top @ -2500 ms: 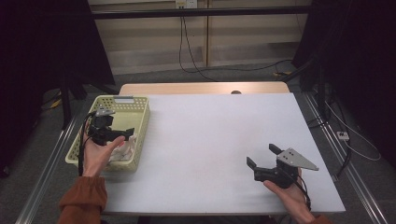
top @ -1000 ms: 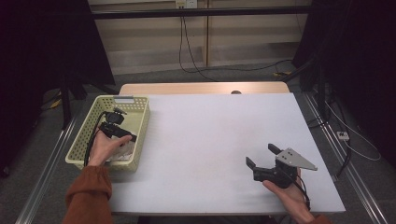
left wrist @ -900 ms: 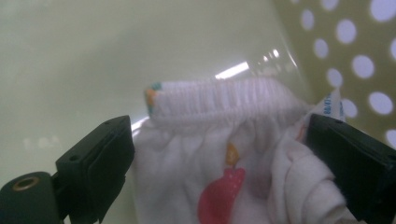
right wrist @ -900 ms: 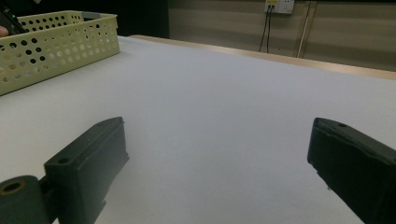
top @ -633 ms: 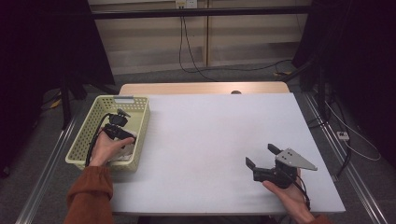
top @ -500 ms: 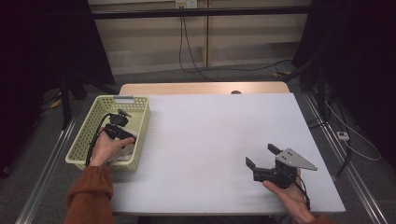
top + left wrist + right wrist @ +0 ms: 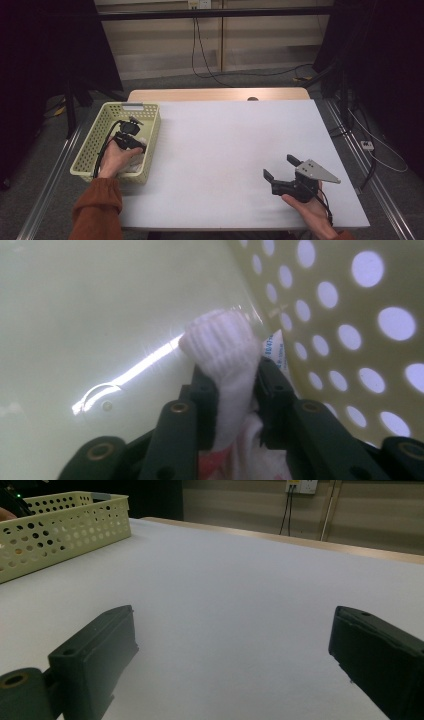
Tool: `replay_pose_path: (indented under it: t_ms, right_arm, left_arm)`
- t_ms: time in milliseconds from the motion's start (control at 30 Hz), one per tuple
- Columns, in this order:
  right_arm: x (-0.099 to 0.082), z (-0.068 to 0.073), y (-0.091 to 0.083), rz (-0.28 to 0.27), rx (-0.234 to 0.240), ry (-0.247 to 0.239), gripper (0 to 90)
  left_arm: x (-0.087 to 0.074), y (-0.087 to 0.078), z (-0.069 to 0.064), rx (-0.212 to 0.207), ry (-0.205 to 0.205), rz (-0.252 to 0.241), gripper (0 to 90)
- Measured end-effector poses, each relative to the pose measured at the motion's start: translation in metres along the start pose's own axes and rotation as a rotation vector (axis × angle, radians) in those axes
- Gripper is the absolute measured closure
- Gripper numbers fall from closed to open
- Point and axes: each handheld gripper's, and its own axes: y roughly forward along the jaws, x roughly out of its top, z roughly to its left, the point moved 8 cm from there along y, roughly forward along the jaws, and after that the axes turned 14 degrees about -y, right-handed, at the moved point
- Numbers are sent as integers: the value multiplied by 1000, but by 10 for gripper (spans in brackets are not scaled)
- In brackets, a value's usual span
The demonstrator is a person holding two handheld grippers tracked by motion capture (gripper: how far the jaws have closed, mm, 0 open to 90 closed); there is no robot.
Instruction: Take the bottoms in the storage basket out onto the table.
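Inside the pale yellow perforated basket (image 7: 89, 147) at the table's left, my left gripper (image 7: 131, 141) points down. In the left gripper view its jaws have just been closing and my left gripper (image 7: 232, 379) is now shut on a white ribbed knit cloth (image 7: 220, 347), which sticks up past the pads (image 7: 205, 405) close to the basket wall (image 7: 350, 315). More white fabric with pink marks lies below the jaws. My right gripper (image 7: 279, 167) rests on the white table (image 7: 225, 145) at the front right, held still in a hand. In the right gripper view my right gripper (image 7: 235, 645) is open with nothing between the jaws.
A white label with blue print (image 7: 275, 347) lies between the cloth and the basket wall. The basket (image 7: 65, 525) stands far off to the left of the right gripper. A cable runs from the left gripper over the wrist. Dark stands and floor cables surround the table.
The left hand has shifted a little farther into the basket and lowered its gripper onto the white cloth. The right hand and its gripper have stayed put.
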Motion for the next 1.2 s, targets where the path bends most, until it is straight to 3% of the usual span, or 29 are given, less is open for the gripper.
replay_pose_path:
  t_ms: [200,567,700,833,1033,1100,1133,1200]
  right_arm:
    - [0,-1,0,0,-4,6,50]
    - [0,-1,-1,-2,-3,2,50]
    - [0,-1,-1,-2,-3,3,50]
    - [0,-1,-1,-3,-1,5,50]
    - [0,-1,-2,-5,-5,14,50]
    - [-1,-2,-2,-2,-5,13,50]
    - [-1,-2,-2,-2,-6,12,50]
    - [0,-1,-2,-3,-6,12,50]
  left_arm:
    - [3,-4,5,8,-11,-36,793]
    - [13,-19,5,-36,-38,-183,802]
    - [16,-26,5,-20,-16,-243,802]
    - [19,-33,5,-34,-11,-297,802]
    - [24,-45,8,-67,-50,-378,802]
    - [25,-49,8,-132,-79,-411,802]
    - [26,-50,9,-136,-91,-423,802]
    - [26,-53,12,-105,-88,-443,802]
